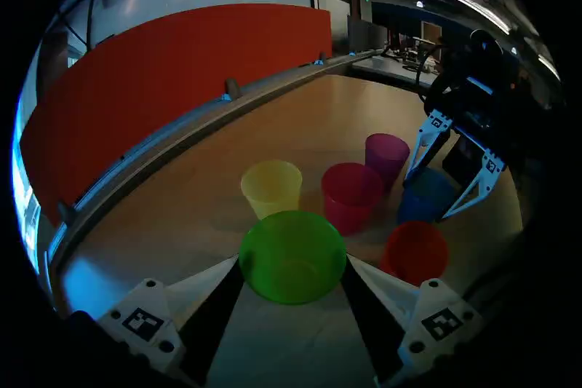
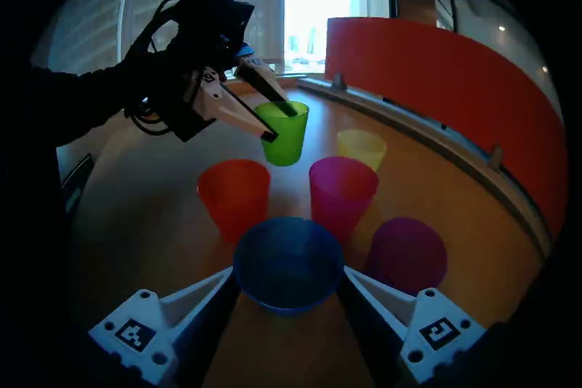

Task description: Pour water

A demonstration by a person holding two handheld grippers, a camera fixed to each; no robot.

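My left gripper [image 1: 292, 263] is shut on a green cup [image 1: 292, 246], which stands upright between its white fingers. The right gripper view shows that green cup [image 2: 286, 137] farther off, with the left gripper [image 2: 282, 124] and a dark-sleeved hand on it. My right gripper [image 2: 288, 273] is shut on a blue cup [image 2: 288, 257], also upright. In the left gripper view the blue cup [image 1: 425, 191] sits between the right gripper's [image 1: 429, 199] fingers. I cannot tell whether either cup holds water.
Four more cups stand on the wooden table [image 1: 182, 206] between the two held ones: yellow [image 1: 271, 188], pink [image 1: 351, 195], purple [image 1: 386, 157] and orange [image 1: 415, 251]. A red partition [image 1: 167, 75] runs along the table's far edge.
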